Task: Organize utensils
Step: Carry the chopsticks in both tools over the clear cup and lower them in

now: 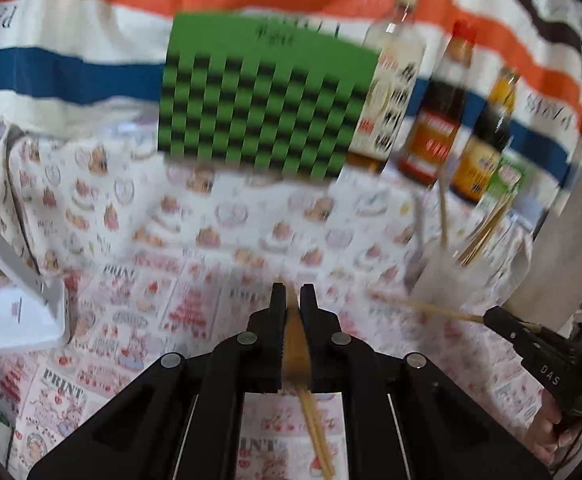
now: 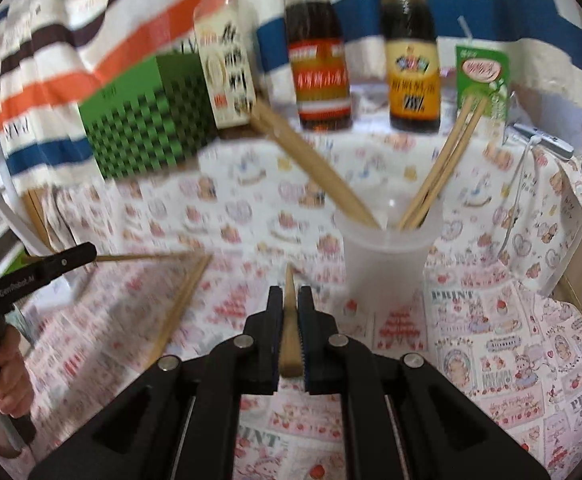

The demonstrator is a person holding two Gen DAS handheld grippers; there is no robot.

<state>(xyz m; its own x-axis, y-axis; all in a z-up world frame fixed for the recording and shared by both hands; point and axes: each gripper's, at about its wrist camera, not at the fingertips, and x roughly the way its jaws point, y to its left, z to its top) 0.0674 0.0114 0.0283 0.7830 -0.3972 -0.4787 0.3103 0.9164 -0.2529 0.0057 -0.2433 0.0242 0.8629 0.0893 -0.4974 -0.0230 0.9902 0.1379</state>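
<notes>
My left gripper [image 1: 293, 289] is shut on a pair of wooden chopsticks [image 1: 297, 344], whose ends trail back under the jaws. My right gripper [image 2: 289, 292] is shut on a wooden chopstick [image 2: 291, 332] that points forward toward a translucent plastic cup [image 2: 387, 264]. The cup holds several chopsticks [image 2: 443, 168] that lean out both ways. In the left wrist view the cup [image 1: 447, 280] stands at the right, with the right gripper [image 1: 491, 314] and its chopstick [image 1: 423, 306] beside it. In the right wrist view the left gripper [image 2: 87, 252] shows at the left with its chopsticks [image 2: 179, 304].
A green checkered box [image 1: 263, 96] stands at the back, with three sauce bottles [image 2: 319, 60] and a small green carton [image 2: 483, 76] to its right. A striped cloth [image 1: 71, 68] hangs behind. A white object [image 1: 27, 316] lies at the left on the printed tablecloth [image 1: 211, 240].
</notes>
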